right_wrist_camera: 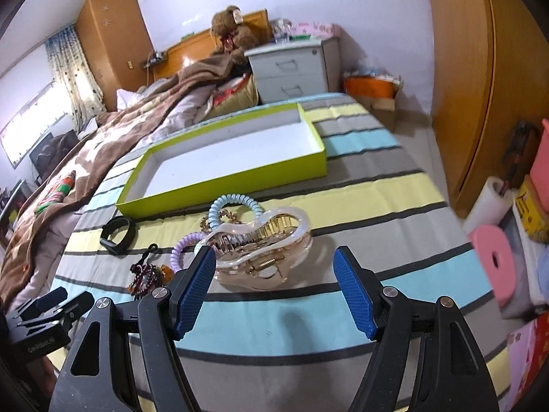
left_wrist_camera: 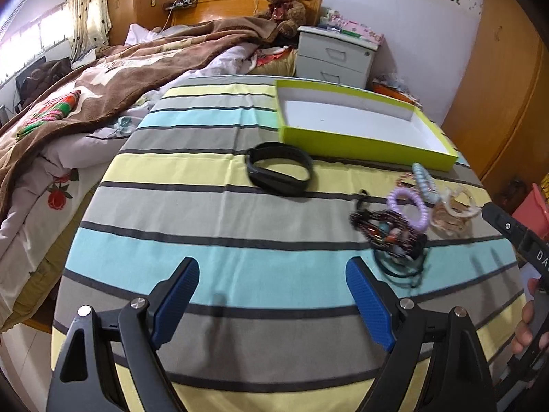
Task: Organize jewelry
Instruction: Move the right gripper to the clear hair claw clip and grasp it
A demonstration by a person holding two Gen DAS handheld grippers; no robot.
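With the shallow lime-green cardboard tray empty, sorting is at its first pick: right gripper, wide open and empty, needs to close on the translucent peach plastic hair claw; left gripper hovers likewise open, holding nothing.

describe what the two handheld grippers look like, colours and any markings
Both the left gripper and the right gripper have black angular linkage arms with round silver pivot pins, ending in two flat fingers faced with blue ribbed pads. Partial white lettering shows on each gripper's body in the other's view; it is unreadable.

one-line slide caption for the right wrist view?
Open right hand-held gripper approaches translucent hair claw on striped cloth, empty green tray behind.
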